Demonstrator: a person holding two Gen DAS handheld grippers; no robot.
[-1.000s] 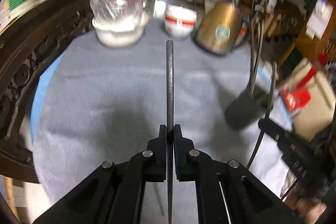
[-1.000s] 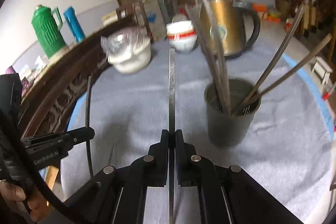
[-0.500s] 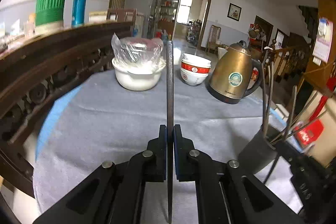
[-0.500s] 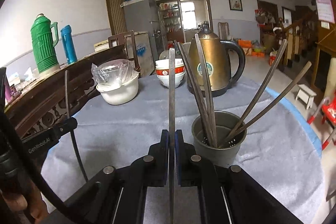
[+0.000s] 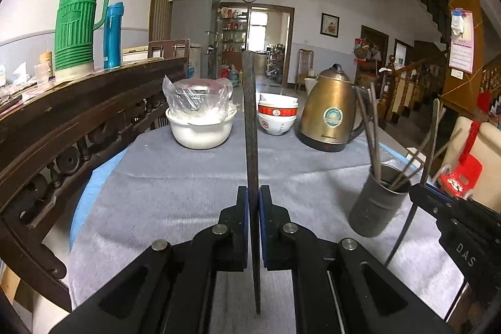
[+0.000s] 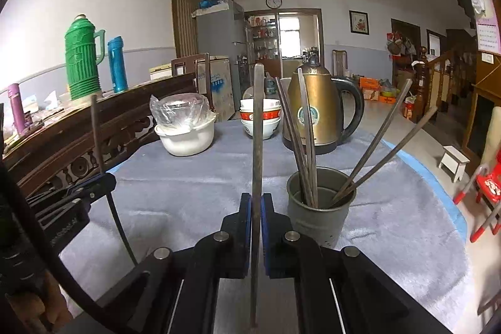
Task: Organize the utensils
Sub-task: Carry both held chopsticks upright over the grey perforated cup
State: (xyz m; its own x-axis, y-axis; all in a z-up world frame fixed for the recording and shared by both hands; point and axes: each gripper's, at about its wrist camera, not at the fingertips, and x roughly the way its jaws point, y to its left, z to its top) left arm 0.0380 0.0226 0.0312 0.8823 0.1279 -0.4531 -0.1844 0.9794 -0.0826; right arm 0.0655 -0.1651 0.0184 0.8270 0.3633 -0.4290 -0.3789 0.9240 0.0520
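Both grippers tipped up from table since a second ago. Left gripper (image 5: 253,205) clamps chopstick (image 5: 250,127); right gripper (image 6: 256,208) clamps chopstick (image 6: 258,127). Cup (image 6: 316,208) near right, four sticks inside. Insertion next, likely.

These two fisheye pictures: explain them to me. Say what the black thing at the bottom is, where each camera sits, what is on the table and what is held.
No robot here: a person carries a two-finger gripper in each hand, with a camera on each looking along its fingers. One picture is from the left gripper, the other from the right gripper. Each is shut on one chopstick, a dark one on the left and a paler one on the right. On the grey tablecloth stand a metal cup holding more chopsticks, a brass kettle, stacked bowls and a white pot.
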